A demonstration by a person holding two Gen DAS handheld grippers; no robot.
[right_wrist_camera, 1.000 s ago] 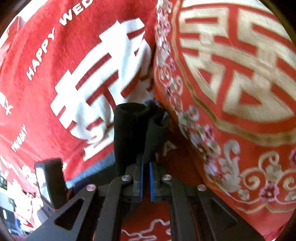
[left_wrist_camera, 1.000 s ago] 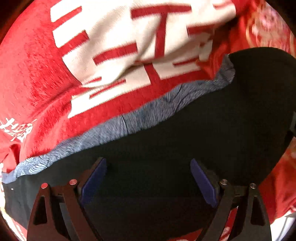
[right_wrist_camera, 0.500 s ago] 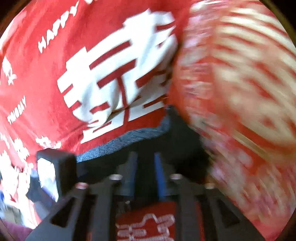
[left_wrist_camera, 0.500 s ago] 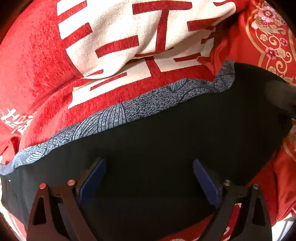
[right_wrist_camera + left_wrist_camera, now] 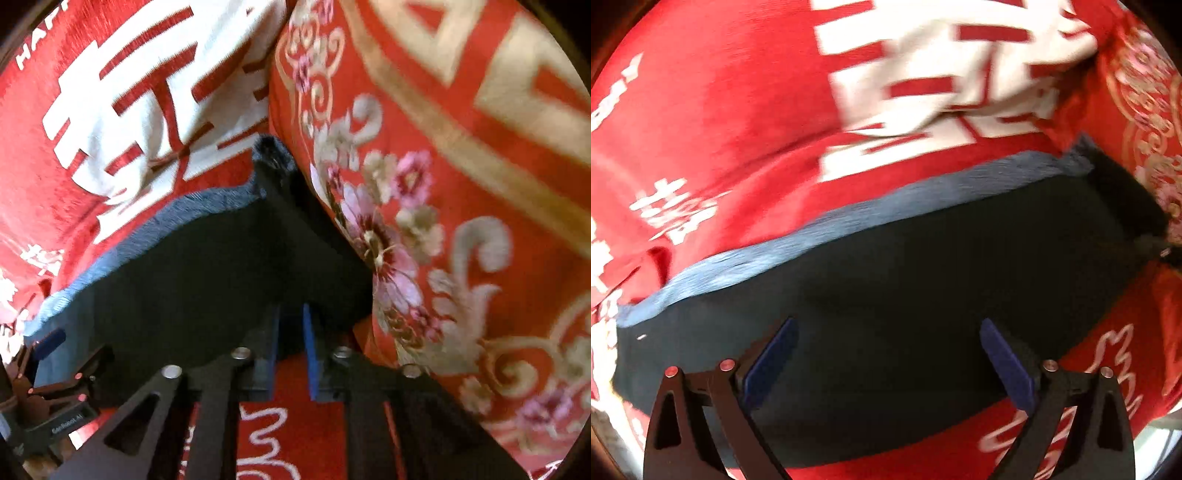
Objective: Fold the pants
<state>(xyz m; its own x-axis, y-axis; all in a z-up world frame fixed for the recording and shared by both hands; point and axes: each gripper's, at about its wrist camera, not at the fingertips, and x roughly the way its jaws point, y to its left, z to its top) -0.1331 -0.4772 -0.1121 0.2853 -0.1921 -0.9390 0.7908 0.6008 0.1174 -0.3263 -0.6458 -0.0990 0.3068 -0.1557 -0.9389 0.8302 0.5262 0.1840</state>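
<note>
The black pants (image 5: pixel 905 295) lie folded on the red bedding, with a grey-blue patterned lining strip (image 5: pixel 849 218) along their far edge. My left gripper (image 5: pixel 886 354) is open, its blue pads wide apart just above the black cloth. In the right wrist view the pants (image 5: pixel 207 273) spread to the left, and my right gripper (image 5: pixel 290 347) has its pads slightly apart around the pants' near right edge. The left gripper (image 5: pixel 48 369) shows at the lower left of that view.
A red blanket with a large white character (image 5: pixel 942 74) lies behind the pants. A red cushion with gold and pink flowers (image 5: pixel 443 184) presses against the pants' right side. Red printed bedding (image 5: pixel 269 435) lies beneath.
My right gripper has lowered the raised pants end onto the bed and its pads have parted slightly. The pants now lie flatter. My left gripper stayed open and shifted a little.
</note>
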